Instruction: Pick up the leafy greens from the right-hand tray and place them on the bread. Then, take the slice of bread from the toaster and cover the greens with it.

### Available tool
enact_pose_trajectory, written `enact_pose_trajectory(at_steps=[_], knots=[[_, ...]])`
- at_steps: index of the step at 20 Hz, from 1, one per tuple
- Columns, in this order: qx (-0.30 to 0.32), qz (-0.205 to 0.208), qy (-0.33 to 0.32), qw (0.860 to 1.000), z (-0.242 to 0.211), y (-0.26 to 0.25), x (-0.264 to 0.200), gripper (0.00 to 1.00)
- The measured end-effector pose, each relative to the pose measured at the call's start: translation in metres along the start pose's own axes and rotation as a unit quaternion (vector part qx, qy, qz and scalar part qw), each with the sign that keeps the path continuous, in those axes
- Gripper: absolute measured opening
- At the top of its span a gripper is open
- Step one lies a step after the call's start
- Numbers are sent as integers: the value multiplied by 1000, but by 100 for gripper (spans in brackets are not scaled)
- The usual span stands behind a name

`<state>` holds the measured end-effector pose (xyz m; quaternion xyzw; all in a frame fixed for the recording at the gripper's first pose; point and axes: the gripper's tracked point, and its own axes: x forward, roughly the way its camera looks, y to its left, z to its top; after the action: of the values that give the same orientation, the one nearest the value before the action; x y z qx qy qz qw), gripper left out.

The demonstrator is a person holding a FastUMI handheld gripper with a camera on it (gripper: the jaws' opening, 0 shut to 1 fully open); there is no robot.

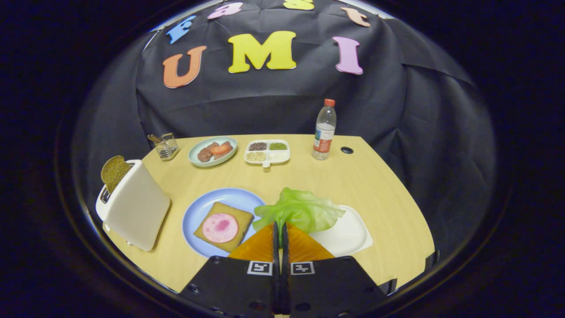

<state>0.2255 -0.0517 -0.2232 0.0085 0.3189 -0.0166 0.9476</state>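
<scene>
Lettuce held above the white tray

The lettuce [300, 211] is pinched by its stem in the closed gripper [280, 230] — apparently lifted off the tray [348, 236] — so it can be carried to the bread [224, 226] just left.

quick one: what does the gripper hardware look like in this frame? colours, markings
The gripper has two translucent orange wedge-shaped fingers tapering to black inner pads at the tips. They mount on black angular carriage blocks with visible screws. Each block carries a small square black-and-white fiducial tag near the centre seam. No cables or sleeve in view.
</scene>
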Motion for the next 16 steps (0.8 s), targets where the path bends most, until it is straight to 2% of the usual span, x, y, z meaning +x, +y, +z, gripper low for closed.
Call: enact_pose_trajectory(at_steps=[8, 12, 16], knots=[[26, 69, 13, 997, -24, 96, 31, 0], [29, 78, 35, 996, -41, 119, 54, 0], [34, 71, 51, 996, -55, 120, 64, 0]])
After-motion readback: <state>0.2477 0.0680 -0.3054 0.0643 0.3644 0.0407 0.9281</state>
